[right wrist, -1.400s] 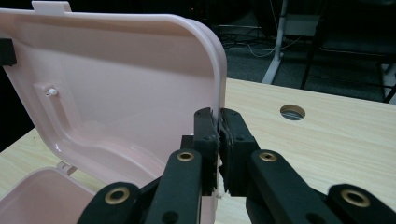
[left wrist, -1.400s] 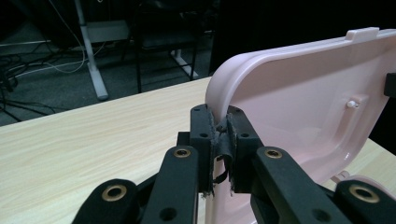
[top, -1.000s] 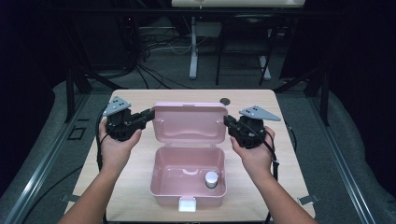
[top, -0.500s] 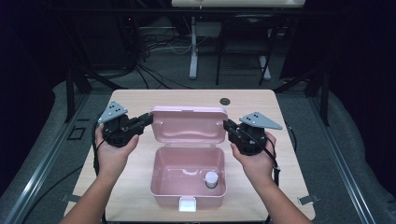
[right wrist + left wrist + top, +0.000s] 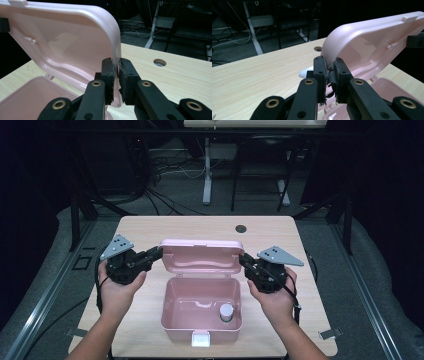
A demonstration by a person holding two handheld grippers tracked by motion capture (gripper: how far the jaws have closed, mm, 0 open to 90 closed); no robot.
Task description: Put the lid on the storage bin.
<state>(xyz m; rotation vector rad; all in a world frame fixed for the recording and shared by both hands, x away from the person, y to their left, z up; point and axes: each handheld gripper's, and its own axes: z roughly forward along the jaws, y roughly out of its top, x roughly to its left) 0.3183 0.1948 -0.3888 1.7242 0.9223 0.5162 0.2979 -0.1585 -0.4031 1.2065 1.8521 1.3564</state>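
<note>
A pink plastic box [image 5: 169, 320] stands open in the middle of the table, its lid [image 5: 200, 255] raised upright at the back. My left gripper [image 5: 157, 252] is shut on the lid's left end; in the left gripper view the lid [image 5: 367, 42] has its rim pinched between the pads of the gripper [image 5: 330, 67]. My right gripper [image 5: 243, 260] is shut on the right end. Its jaws have just been opening a little, with the edge of the lid [image 5: 75, 37] still between the pads of the gripper [image 5: 116, 65]. A small white-capped jar [image 5: 226, 312] stands inside the box.
The box has a white latch [image 5: 200, 338] at its front edge. The wooden table [image 5: 150, 230] has a round cable hole [image 5: 241, 228] behind the lid. Desk legs, cables and dark floor lie beyond the far edge.
The lid's top edge sits slightly lower in the high view, tipped a little toward the person. Both hands have shifted only a little with it.
</note>
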